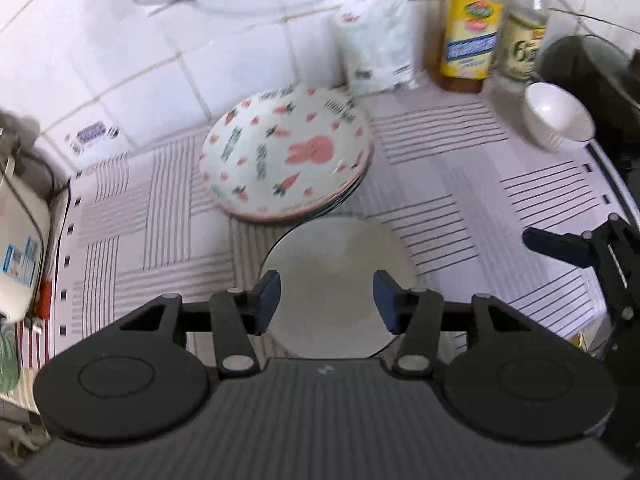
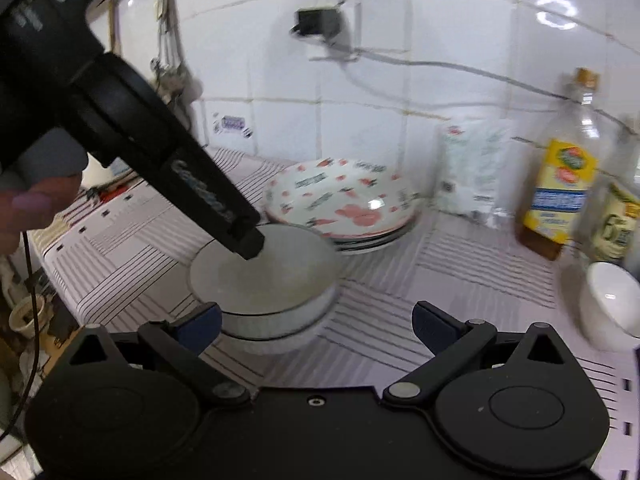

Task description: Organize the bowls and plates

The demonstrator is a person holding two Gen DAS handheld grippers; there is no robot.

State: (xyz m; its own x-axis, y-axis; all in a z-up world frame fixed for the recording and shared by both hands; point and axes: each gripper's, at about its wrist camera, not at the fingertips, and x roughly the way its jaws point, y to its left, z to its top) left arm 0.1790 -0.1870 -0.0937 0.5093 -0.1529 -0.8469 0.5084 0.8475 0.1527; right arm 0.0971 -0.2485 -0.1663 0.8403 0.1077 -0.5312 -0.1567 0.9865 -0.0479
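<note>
A stack of plates topped by a rabbit-and-carrot plate (image 1: 286, 152) sits near the tiled wall; it also shows in the right wrist view (image 2: 344, 200). In front of it stands a white bowl stack (image 1: 338, 280), seen too in the right wrist view (image 2: 264, 280). A single small white bowl (image 1: 558, 114) sits at the right; it also appears in the right wrist view (image 2: 612, 306). My left gripper (image 1: 327, 300) is open above the bowl stack, empty. My right gripper (image 2: 316, 326) is open and empty, just right of the stack.
Two bottles (image 1: 472, 28) and a white packet (image 1: 376, 48) stand against the wall at the back right. A dark pot (image 1: 588, 72) is at the far right. A striped cloth (image 1: 132, 216) covers the counter. A white appliance (image 1: 20, 248) sits at the left edge.
</note>
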